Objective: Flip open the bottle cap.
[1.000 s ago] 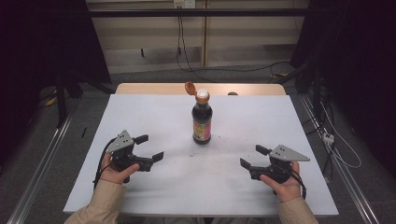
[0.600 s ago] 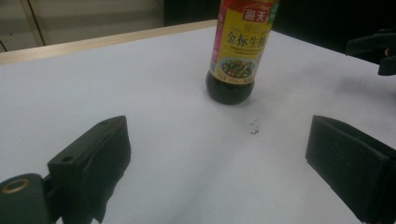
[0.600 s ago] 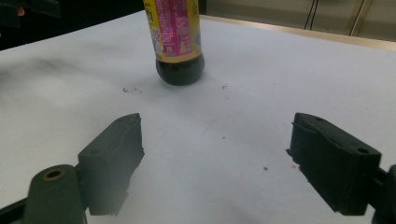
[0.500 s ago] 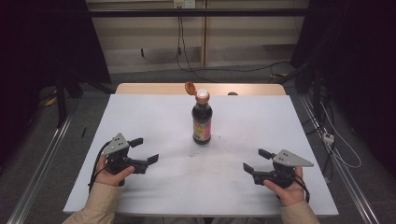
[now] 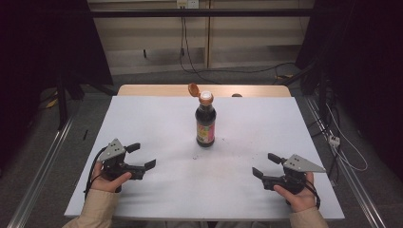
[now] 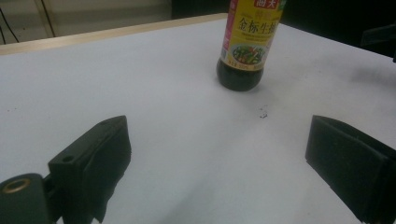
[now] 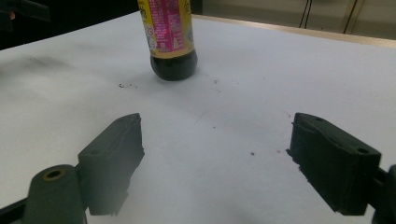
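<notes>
The bottle (image 5: 205, 122) of dark sauce stands upright in the middle of the white tabletop (image 5: 157, 114), its orange flip cap (image 5: 193, 89) hinged open behind the neck. Both grippers have drawn back from it toward the near edge since the earlier frames — the left gripper (image 5: 141, 156) the most, sliding down and away from the bottle, while the right gripper (image 5: 267, 165) has shifted only slightly. Each rests low on the tabletop, well apart from the bottle, jaws spread wide with nothing between them. That reads as a pause or reset rather than an approach — the bottle is untouched and the cap not yet closed.
</notes>
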